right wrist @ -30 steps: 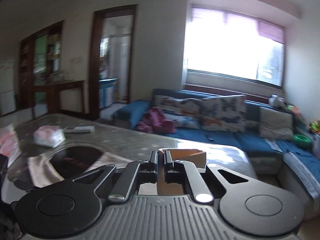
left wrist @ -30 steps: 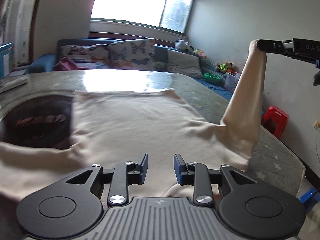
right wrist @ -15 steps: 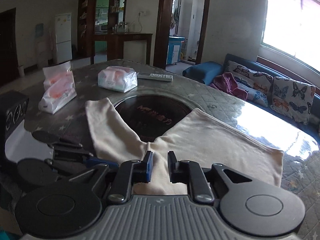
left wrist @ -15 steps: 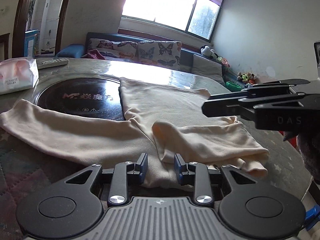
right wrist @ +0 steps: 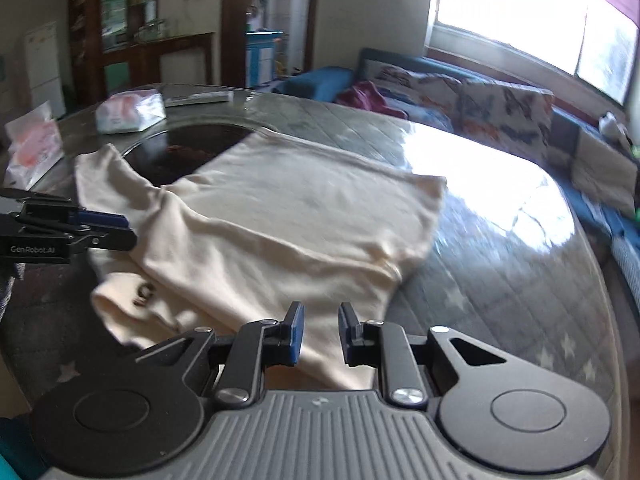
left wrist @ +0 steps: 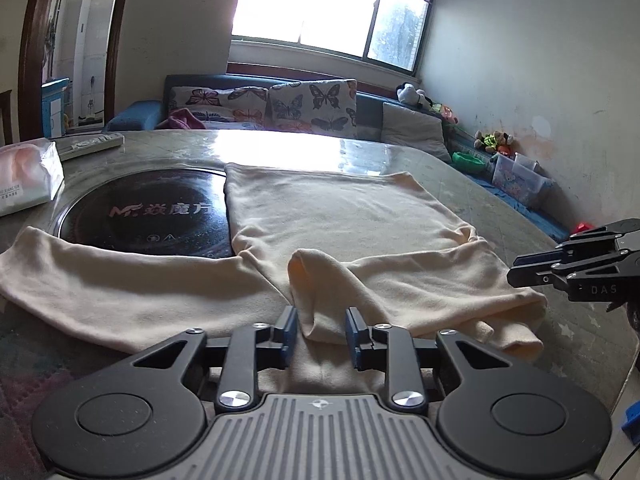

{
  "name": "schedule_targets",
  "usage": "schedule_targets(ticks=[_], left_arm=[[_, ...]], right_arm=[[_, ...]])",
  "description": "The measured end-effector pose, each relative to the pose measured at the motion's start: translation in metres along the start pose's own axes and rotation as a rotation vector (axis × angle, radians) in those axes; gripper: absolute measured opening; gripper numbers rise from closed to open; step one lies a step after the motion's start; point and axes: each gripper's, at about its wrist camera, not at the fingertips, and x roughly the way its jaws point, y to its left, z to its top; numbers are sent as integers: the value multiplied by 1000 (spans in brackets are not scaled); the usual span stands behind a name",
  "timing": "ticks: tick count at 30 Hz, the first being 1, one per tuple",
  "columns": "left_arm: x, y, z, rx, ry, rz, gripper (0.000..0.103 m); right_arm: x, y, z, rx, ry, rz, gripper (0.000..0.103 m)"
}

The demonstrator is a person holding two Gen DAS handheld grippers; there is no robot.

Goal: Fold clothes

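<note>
A cream long-sleeved shirt (left wrist: 340, 216) lies flat on the table. One sleeve (left wrist: 120, 280) stretches out to the left, and the other sleeve (left wrist: 420, 272) is folded back across the chest. My left gripper (left wrist: 320, 320) is low over the near edge. Its jaws are closing, with the folded sleeve's cuff end between the pads and small gaps on both sides. My right gripper (right wrist: 320, 316) hovers over the shirt's (right wrist: 300, 200) shoulder fold. Its jaws are opening and the cloth lies loose below them. Each gripper also shows in the other's view: the right gripper (left wrist: 516, 274) and the left gripper (right wrist: 128, 232).
A black round hob (left wrist: 152, 212) is set into the table (left wrist: 580, 328), partly under the shirt. Tissue packs (left wrist: 24, 176) (right wrist: 34, 144) and a remote (left wrist: 90, 145) lie at the far left. A sofa (left wrist: 280, 100) with cushions stands behind.
The right gripper came down from holding the sleeve high, laid it across the shirt and let go. The left jaws have narrowed around the cuff end.
</note>
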Motion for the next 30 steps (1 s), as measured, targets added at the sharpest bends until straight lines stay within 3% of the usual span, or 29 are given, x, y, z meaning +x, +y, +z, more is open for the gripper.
schedule_targets(ticks=[2,4,8,16,23,30], left_arm=[[-1,-3,1,11,-6,12,7],[-4,-5,3,15,-16,22,5],[-16,-4,8,-1,-46,36,5],[-18,6,1,-18,-6,98,5],[-17,-2,17,-12,-45,48,6],[-3,5,14,-33,-13,54,7]], right_arm=[[3,-5,-6,14,9,-5,18],[7,-10,-11,26,15,-5,18],[5,-17,-14,30,22,-26,19],[5,-22,4,7,-24,-43,19],[37,-17,36,-42,-59,-56,19],[56,-31,27,-28,-15,-111,19]])
